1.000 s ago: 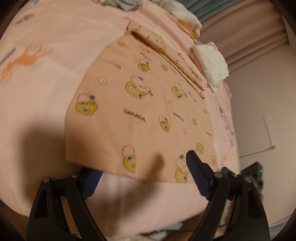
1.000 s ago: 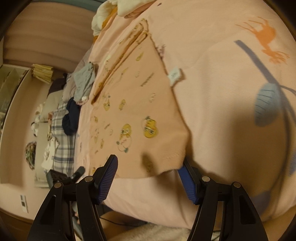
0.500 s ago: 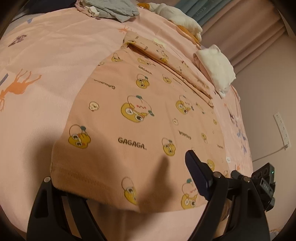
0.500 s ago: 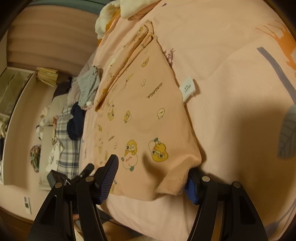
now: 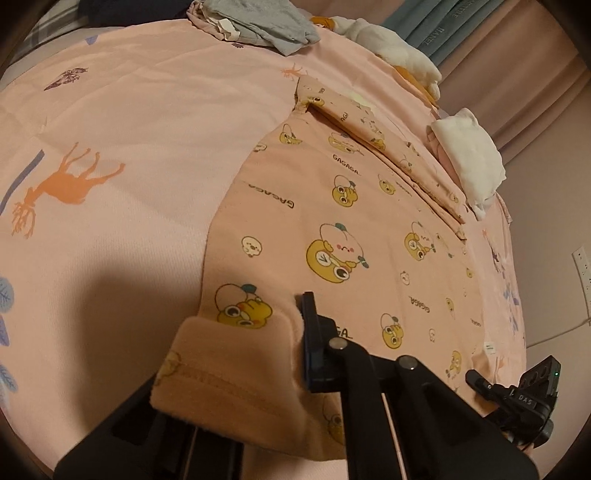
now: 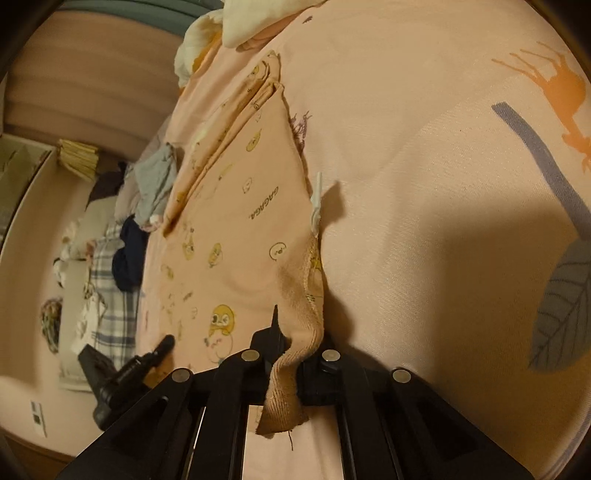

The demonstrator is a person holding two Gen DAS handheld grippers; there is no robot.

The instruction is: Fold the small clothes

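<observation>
Lying lengthwise away: printed garment (image 5: 332, 229)

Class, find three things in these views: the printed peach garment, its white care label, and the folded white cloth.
printed peach garment (image 5: 332, 229), left wrist view, on its flat middle.
white care label (image 6: 317, 205), right wrist view, on the tag at the garment's edge.
folded white cloth (image 5: 467, 155), left wrist view, on its top face.

We record a peach-orange garment (image 5: 369, 229) printed with yellow cartoon faces and dark "GAGAGA" lettering, on a pale pink bedspread (image 5: 147, 122) patterned with an orange deer, grey-blue leaves and a grey-blue stripe. At the far edge we list a grey cloth (image 5: 266, 22); to the right, a white folded cloth (image 5: 469, 158) and teal curtains (image 5: 439, 26). The gripper fingers (image 5: 314, 343) are black.
</observation>
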